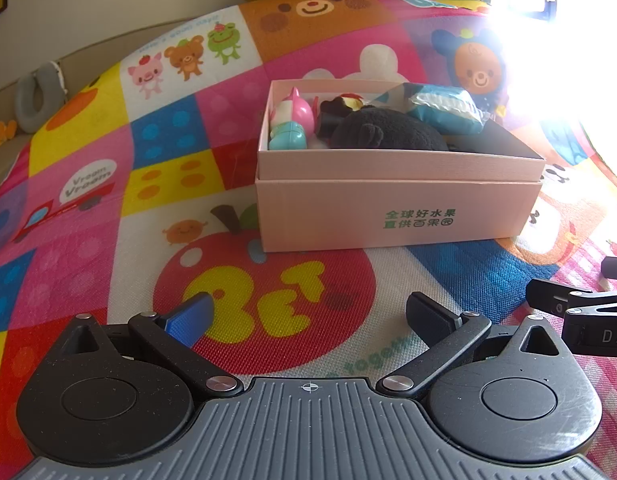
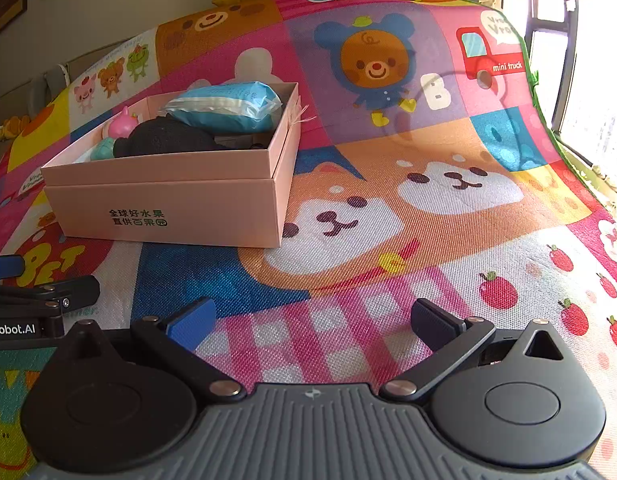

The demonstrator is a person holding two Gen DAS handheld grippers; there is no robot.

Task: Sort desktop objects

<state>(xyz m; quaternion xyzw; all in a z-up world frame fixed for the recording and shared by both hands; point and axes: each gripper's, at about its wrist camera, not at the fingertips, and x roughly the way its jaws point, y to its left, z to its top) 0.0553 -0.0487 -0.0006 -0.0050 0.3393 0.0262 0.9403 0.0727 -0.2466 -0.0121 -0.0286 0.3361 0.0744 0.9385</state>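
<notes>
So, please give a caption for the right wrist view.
Open right claw above cartoon play mat; filled pink cardboard box sits left.

1. Pale pink box (image 1: 396,208) with green printed characters on its front wall.
2. Inside the box: a pink and turquoise toy (image 1: 292,120) at its left end, a black plush (image 1: 388,132) in the middle, a blue and white packet (image 1: 444,110) at its right end.
3. Under the box, a play mat (image 1: 148,160) in pink, yellow, blue and orange squares with cartoon bears, a red apple and small red strawberries.
4. Each gripper has one blue pad (image 1: 190,318) and one black pad (image 1: 428,314).
</notes>
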